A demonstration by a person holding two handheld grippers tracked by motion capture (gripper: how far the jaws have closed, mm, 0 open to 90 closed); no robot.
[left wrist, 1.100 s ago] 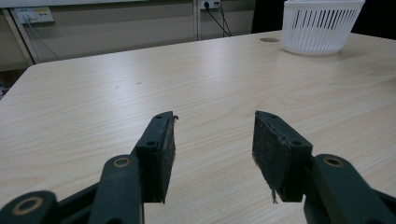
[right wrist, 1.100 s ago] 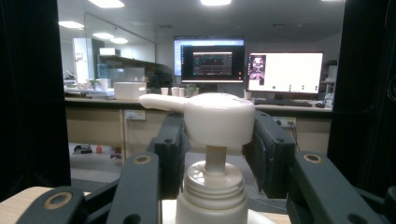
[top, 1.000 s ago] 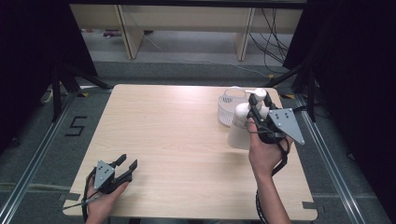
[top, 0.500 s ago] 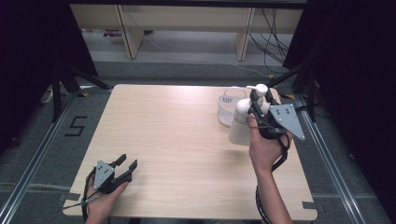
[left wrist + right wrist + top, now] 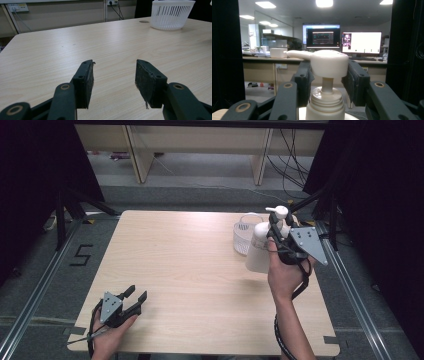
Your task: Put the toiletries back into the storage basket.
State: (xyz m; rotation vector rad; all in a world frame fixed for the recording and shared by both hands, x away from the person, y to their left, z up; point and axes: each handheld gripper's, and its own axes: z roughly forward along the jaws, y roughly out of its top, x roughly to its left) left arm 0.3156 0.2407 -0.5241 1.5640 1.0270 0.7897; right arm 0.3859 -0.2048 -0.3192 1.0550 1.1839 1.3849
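The right claw (image 5: 276, 227) grips a pump bottle (image 5: 261, 251) just beside the basket (image 5: 243, 238), while the left claw (image 5: 136, 298) rests wide open, well apart from the basket.

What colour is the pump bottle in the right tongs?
White, pump head included; clearest in the right gripper view.

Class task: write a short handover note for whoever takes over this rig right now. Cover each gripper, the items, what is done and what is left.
Right gripper: shut on the white plastic pump bottle, held lifted beside the white slotted plastic basket.
Left gripper: open, holding nothing, low at the near left of the pale wooden table.
Done: bottle grasped and raised.
Left: probably setting it in the basket, then releasing.
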